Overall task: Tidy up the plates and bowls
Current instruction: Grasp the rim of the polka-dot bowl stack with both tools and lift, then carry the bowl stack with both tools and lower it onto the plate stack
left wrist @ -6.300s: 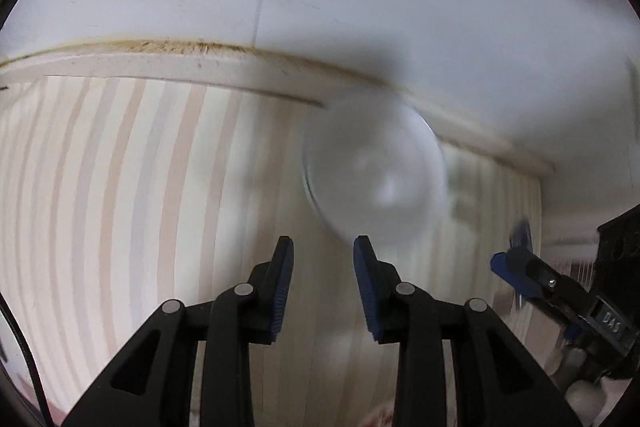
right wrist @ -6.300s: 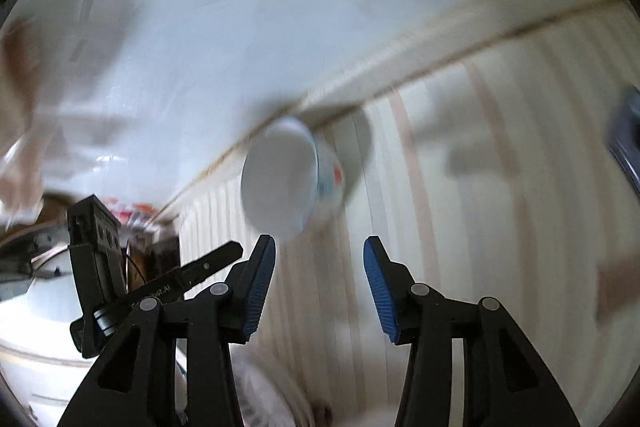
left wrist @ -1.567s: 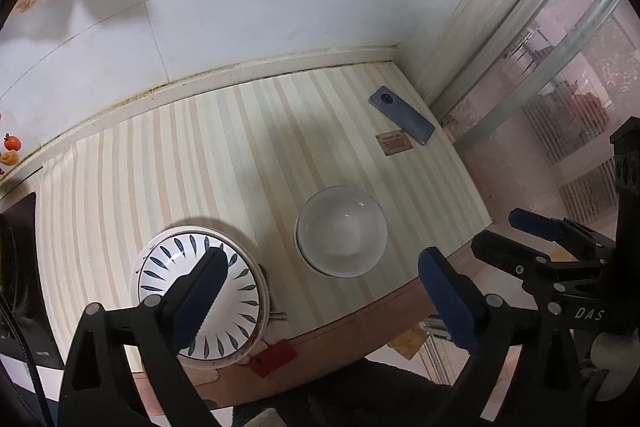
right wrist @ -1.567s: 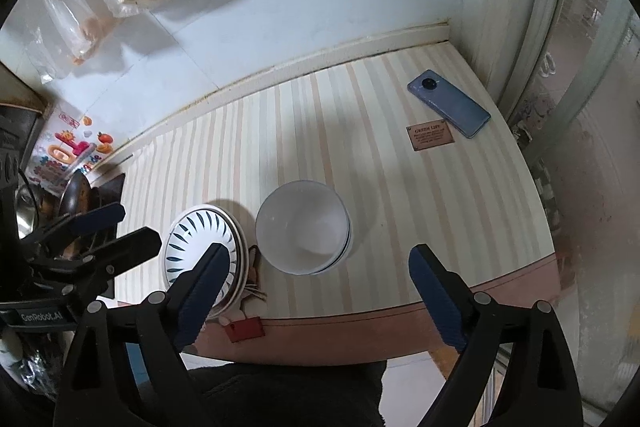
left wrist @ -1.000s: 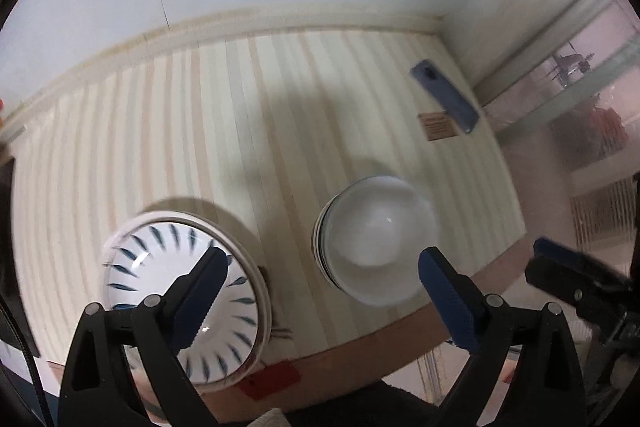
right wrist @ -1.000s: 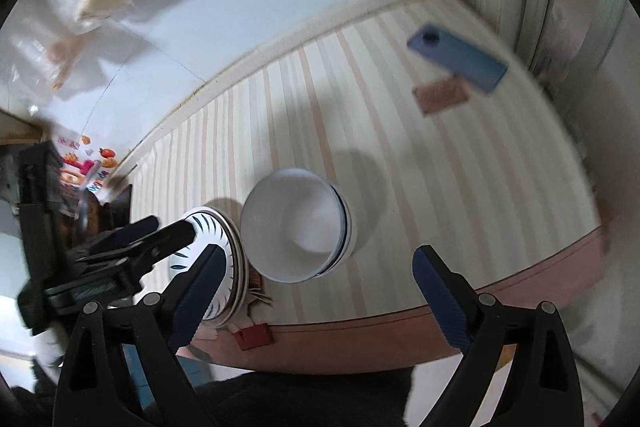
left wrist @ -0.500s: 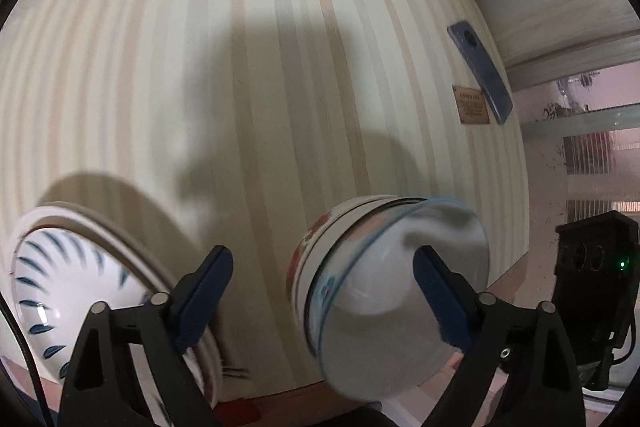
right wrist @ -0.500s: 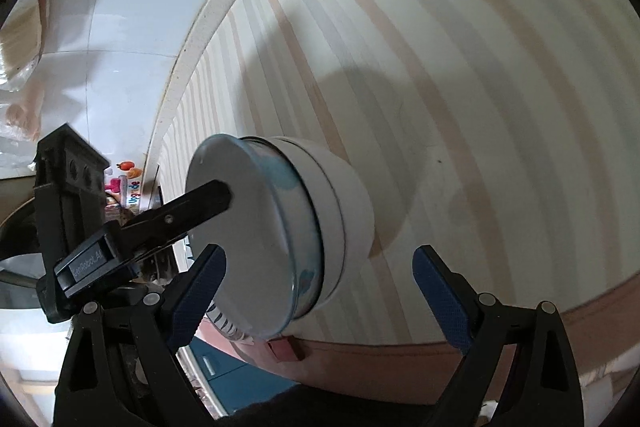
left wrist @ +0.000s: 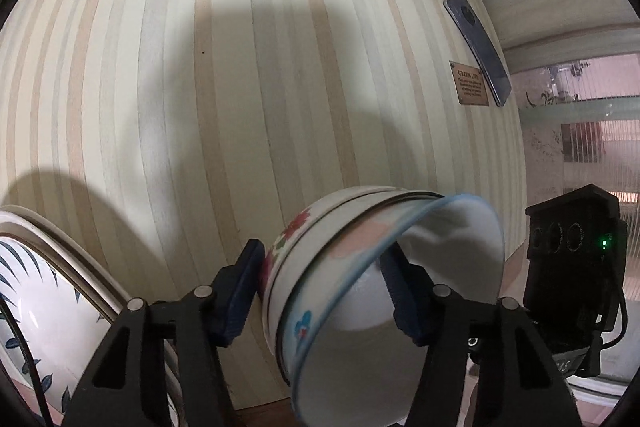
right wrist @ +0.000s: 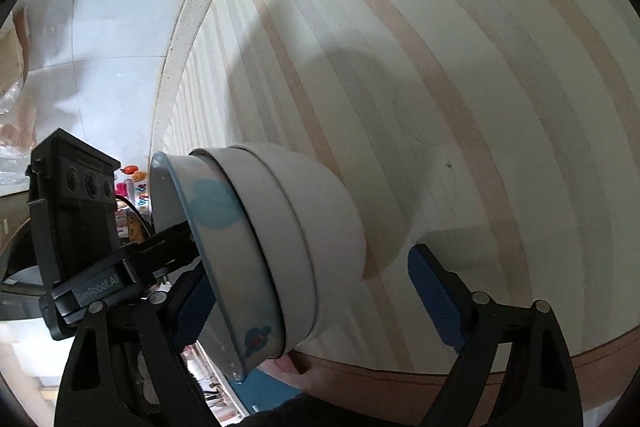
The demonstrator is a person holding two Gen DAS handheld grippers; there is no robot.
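Observation:
A stack of nested bowls (left wrist: 332, 287), the top one blue-rimmed with flower prints, stands near the front edge of the striped table. My left gripper (left wrist: 320, 255) straddles the stack's left wall. One pad (left wrist: 244, 287) sits by the outer side and the other finger (left wrist: 404, 295) is inside the top bowl. Its jaws are closing, and I cannot see a firm press. My right gripper (right wrist: 308, 267) brackets the same bowl stack (right wrist: 288, 227). Its jaws are closing too, with a clear gap at the right finger (right wrist: 436, 295). A leaf-patterned plate (left wrist: 28, 307) lies left of the bowls.
A dark phone (left wrist: 478, 51) and a small brown tag (left wrist: 472, 83) lie at the table's far right. The table's brown front edge (right wrist: 460, 383) runs just below the bowls. The left gripper's black body (right wrist: 72, 211) sits close on the stack's left side.
Both grippers have come down onto the bowl stack, which now fills the lower views. The left jaws have narrowed a lot around the stack's wall. The right jaws narrowed slightly.

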